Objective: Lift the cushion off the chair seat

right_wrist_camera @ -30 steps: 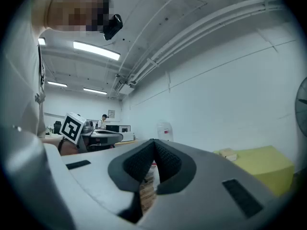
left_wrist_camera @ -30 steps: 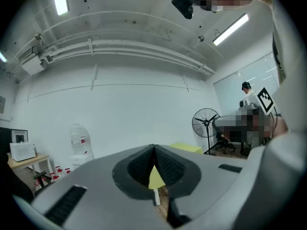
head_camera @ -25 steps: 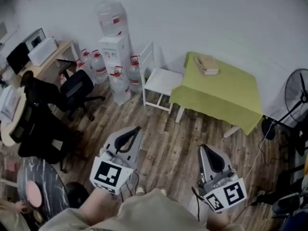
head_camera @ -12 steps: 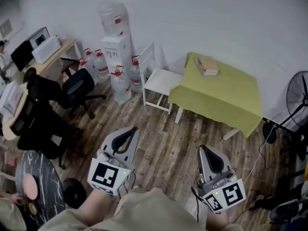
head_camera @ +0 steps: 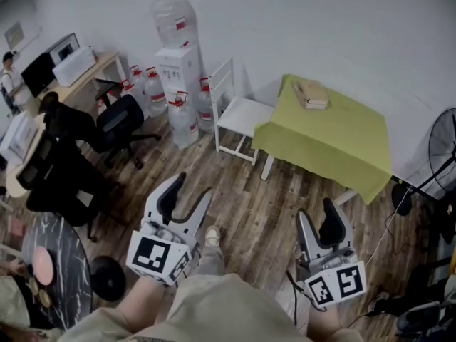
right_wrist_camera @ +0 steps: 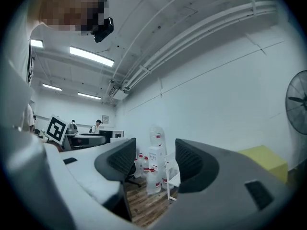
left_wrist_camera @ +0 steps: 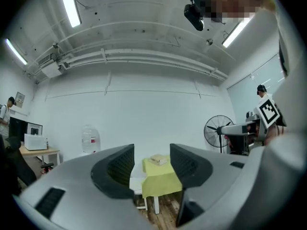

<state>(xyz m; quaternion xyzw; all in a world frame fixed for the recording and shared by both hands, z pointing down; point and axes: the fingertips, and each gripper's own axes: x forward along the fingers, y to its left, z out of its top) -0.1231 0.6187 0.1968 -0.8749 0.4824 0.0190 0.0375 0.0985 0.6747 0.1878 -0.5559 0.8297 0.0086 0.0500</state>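
Observation:
A white chair (head_camera: 235, 109) stands by the far wall, and its pale seat (head_camera: 244, 115) could be the cushion; I cannot tell pad from seat. Both grippers are held level, far short of the chair. My left gripper (head_camera: 189, 193) is opening with nothing between its jaws. In the left gripper view (left_wrist_camera: 152, 164) the gap frames the green table (left_wrist_camera: 160, 178) and part of the chair (left_wrist_camera: 137, 184). My right gripper (head_camera: 318, 216) is opening too and holds nothing. The gap in the right gripper view (right_wrist_camera: 153, 164) frames the chair (right_wrist_camera: 171, 174).
A green-clothed table (head_camera: 331, 137) with a tan stack (head_camera: 313, 93) stands right of the chair. To its left are a water dispenser (head_camera: 178, 66) and water bottles (head_camera: 182, 120). Black office chairs (head_camera: 117, 123) and desks fill the left. A fan (head_camera: 442, 148) stands at the right.
Both grippers' jaws were shut together and now stand apart. Both hands have edged forward over the wooden floor, and a shoe has come into view between them.

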